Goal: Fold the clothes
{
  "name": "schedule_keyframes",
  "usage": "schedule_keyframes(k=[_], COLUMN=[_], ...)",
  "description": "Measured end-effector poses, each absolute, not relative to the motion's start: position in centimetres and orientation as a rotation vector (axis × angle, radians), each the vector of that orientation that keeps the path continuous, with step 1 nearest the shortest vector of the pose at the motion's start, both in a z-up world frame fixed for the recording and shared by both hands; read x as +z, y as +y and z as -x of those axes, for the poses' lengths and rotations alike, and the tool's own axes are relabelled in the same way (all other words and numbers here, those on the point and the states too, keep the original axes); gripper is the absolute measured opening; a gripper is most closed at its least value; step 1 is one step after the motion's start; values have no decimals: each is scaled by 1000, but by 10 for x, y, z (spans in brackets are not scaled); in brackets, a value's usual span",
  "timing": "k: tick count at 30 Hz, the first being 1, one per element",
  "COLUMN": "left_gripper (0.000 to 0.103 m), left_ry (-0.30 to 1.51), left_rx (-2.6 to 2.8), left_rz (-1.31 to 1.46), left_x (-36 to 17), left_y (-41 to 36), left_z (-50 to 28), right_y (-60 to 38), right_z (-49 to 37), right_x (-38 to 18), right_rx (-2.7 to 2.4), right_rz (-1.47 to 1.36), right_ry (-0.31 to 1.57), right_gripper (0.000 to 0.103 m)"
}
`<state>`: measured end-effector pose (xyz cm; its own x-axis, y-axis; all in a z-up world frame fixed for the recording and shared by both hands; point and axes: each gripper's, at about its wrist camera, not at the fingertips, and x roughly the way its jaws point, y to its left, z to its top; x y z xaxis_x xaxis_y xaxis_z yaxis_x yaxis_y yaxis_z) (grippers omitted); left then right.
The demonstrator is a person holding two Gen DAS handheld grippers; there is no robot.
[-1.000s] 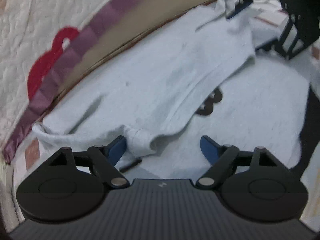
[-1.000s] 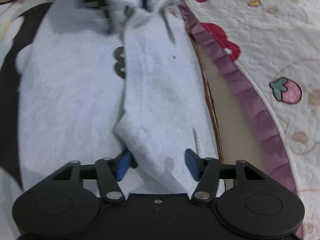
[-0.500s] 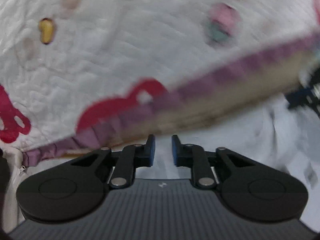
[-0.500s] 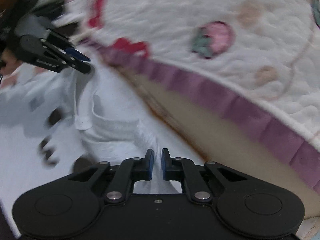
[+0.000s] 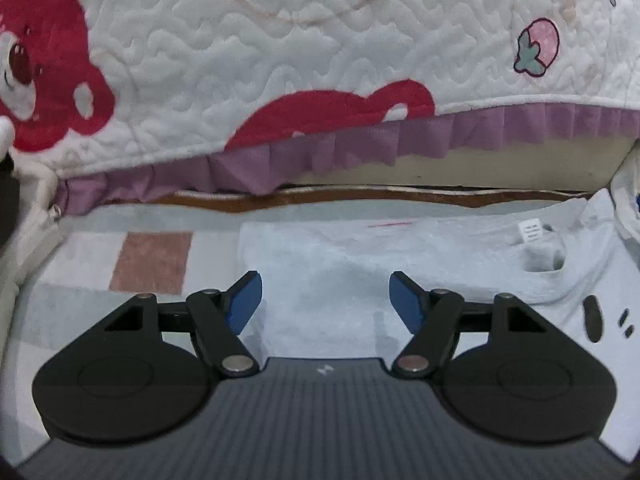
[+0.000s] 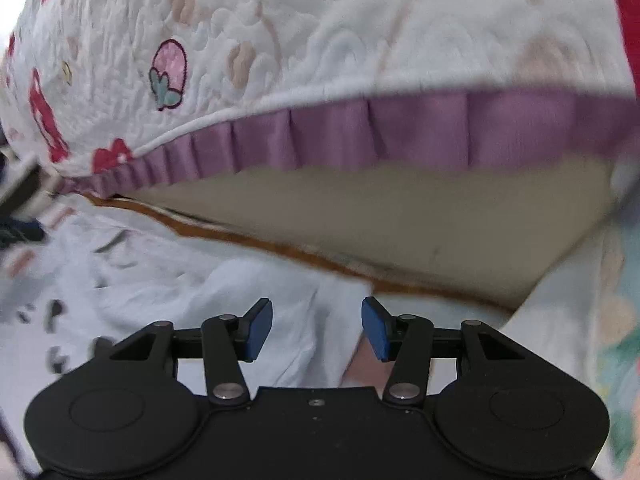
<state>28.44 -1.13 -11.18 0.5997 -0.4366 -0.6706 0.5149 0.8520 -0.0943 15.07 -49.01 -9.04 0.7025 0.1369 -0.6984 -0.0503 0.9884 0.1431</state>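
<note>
A pale blue garment [image 5: 360, 264] lies folded flat on the mat, its neck label [image 5: 531, 234] at the right and dark print marks [image 5: 592, 318] beside it. My left gripper [image 5: 325, 303] hovers over the folded part. Its jaws are opening, and the blue pads [image 5: 245, 300] do not press on the cloth. In the right wrist view the same garment [image 6: 256, 304] lies rumpled with dark prints at the left. My right gripper [image 6: 317, 330] is above its edge. Those jaws are opening too, and no cloth is pinched between them.
A white quilt [image 5: 304, 52] with a red bear, strawberries and a purple ruffle [image 5: 360, 140] hangs over a beige mattress side [image 6: 400, 216] just behind the garment. The mat [image 5: 152, 260] has a pink square at the left. A blurred dark object [image 6: 18, 232] shows at the far left.
Both grippers pinched the garment's edge and swung round to face the quilt. Both now stand open again, and the garment lies folded flat.
</note>
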Motion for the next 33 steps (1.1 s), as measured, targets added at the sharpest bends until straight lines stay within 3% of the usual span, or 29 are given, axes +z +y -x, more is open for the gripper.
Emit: schedule_keyframes(k=[8, 15, 26, 27, 28, 33], left_gripper=[71, 71, 72, 72, 72, 72], left_ry=[783, 775, 815, 810, 806, 773], left_rx=[-672, -600, -494, -493, -492, -472], left_rz=[-280, -97, -1, -14, -5, 32], left_x=[-125, -124, -145, -145, -145, -143], left_y=[-40, -25, -7, -9, -9, -6], left_z=[-277, -295, -302, -302, -303, -304], right_y=[-445, -371, -368, -367, -364, -362], right_z=[-158, -216, -271, -265, -258, -232], right_x=[-86, -62, -139, -138, -135, -102], right_rx=[196, 413, 209, 224, 234, 193], right_rz=[59, 44, -95, -87, -54, -2], right_ry=[854, 909, 1142, 1103, 1049, 748], right_gripper=[55, 60, 60, 40, 10, 9])
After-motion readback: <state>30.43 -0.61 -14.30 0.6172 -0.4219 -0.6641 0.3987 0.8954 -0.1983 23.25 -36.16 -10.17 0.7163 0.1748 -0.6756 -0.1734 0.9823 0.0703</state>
